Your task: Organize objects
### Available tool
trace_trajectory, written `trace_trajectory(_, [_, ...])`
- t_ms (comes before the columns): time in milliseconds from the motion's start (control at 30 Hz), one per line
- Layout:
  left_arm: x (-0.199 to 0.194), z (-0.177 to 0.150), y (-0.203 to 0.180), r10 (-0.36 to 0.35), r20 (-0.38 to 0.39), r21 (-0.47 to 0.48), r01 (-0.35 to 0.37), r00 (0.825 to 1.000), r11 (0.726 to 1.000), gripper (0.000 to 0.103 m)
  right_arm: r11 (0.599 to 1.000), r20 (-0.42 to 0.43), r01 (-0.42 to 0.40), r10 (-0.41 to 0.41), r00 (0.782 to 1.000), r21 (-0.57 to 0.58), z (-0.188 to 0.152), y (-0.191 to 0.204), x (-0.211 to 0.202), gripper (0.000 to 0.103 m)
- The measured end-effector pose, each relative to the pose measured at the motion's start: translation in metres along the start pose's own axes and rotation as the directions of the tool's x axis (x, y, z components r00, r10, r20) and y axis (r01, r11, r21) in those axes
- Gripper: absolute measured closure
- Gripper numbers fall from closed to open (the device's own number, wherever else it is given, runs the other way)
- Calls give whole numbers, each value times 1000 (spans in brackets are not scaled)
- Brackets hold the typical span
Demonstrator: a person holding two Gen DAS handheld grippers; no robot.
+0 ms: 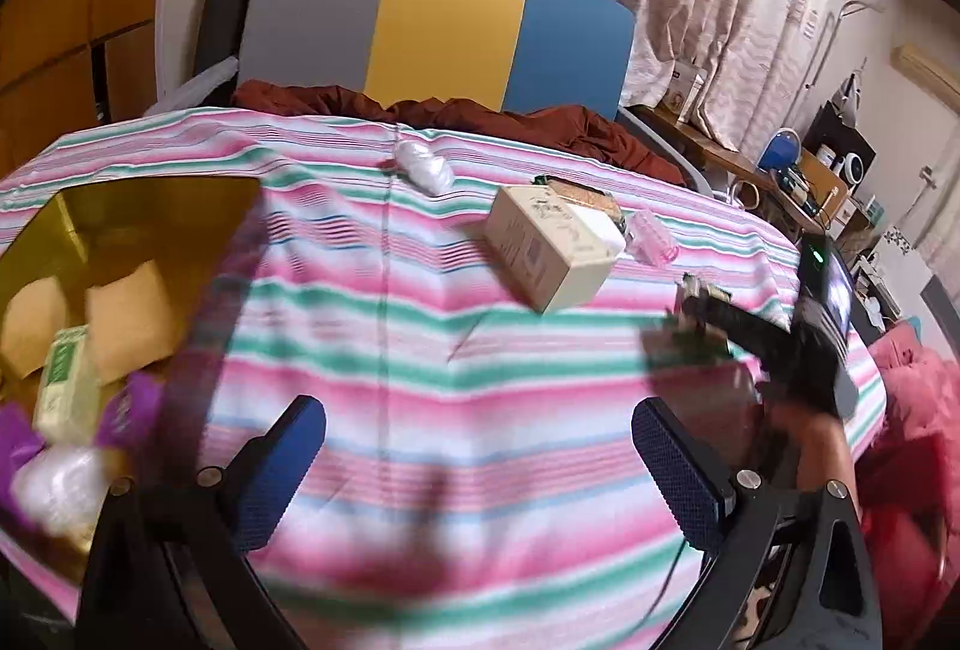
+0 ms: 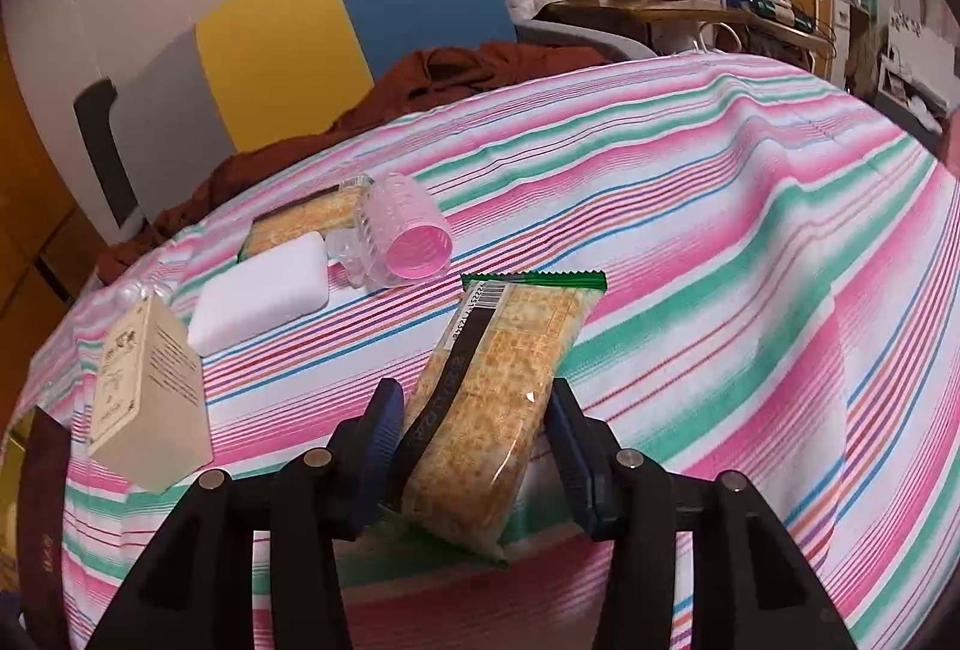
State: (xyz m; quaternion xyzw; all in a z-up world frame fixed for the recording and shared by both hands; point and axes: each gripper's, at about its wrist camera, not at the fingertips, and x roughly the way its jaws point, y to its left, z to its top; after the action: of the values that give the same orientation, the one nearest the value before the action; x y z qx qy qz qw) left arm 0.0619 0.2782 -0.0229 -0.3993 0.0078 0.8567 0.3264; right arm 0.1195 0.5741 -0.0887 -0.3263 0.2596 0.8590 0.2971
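Note:
In the right wrist view my right gripper (image 2: 474, 392) is shut on a clear packet of crackers (image 2: 498, 380) with a green end seal, both blue pads against its sides just over the striped cloth. In the left wrist view my left gripper (image 1: 480, 410) stands open over bare cloth, nothing between its pads. Blurred at that view's right is the right gripper (image 1: 699, 317) with a hand behind it. A cream carton (image 1: 552, 248) (image 2: 144, 392), a pink hair roller (image 2: 414, 236), a white block (image 2: 261, 296) and a second cracker packet (image 2: 306, 218) lie on the cloth.
An open cardboard box (image 1: 138, 206) at the left holds a green-and-cream carton (image 1: 66, 380), purple items and a white bag. A crumpled clear wrap (image 1: 423, 167) lies far back. Behind the table stands a grey, yellow and blue chair (image 1: 444, 26) with rust-red cloth on it.

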Motion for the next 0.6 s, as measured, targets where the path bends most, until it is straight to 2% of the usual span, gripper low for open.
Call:
trace_trajectory(100, [27, 18, -13, -1, -31, -18, 0, 1000, 1000, 0, 1000, 17, -1, 1, 1000, -3, 2, 2, 9, 54])
trace_trajectory(300, [81, 55, -29, 27, -72, -123, -35, 997, 992, 0, 1000, 41, -2, 2, 999, -4, -3, 1, 3, 54])
trace_trajectory(467, [117, 74, -53, 83, -82, -72, -89, 993, 993, 0, 1000, 52, -1, 1, 999, -4, -4, 1, 3, 54])
trace_trajectory(600, [149, 78, -62, 112, -125, -49, -118, 986, 992, 0, 1000, 57, -4, 5, 998, -2, -4, 0, 3, 54])
